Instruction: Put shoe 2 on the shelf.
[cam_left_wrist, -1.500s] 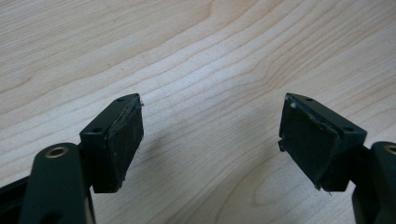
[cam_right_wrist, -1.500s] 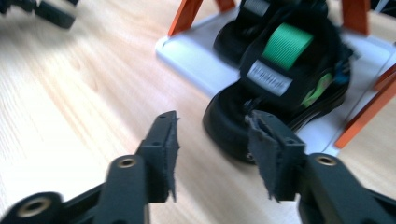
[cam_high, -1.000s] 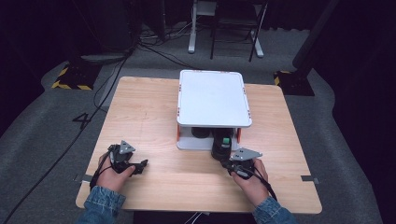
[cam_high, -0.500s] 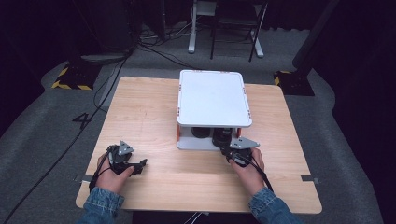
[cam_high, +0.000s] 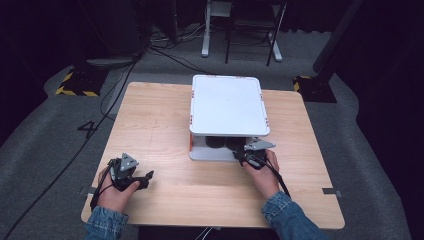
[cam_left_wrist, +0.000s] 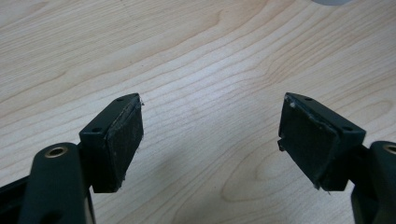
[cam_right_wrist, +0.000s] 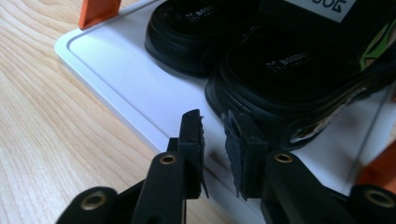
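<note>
While the left hand-held gripper (cam_high: 145, 178) idles wide apart, the right (cam_right_wrist: 215, 140) does the work.
Its jaws have just been opening, nothing between them, the nearer sandal (cam_right_wrist: 299, 79) right ahead on the rack's bottom shelf (cam_right_wrist: 126, 74), mid-tabletop.

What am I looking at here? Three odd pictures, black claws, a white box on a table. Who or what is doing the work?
A person sits at a wooden table, holding a hand-held gripper in each hand: the left hand-held gripper and the right hand-held gripper. One camera looks down from above; the other two ride on the grippers, looking along their black jaws. On the table stands a white two-level shelf with black sandals on its lower tray. The left jaws stand wide open over bare wood. The right jaws have just been opening at the sandals, with nothing between them.
</note>
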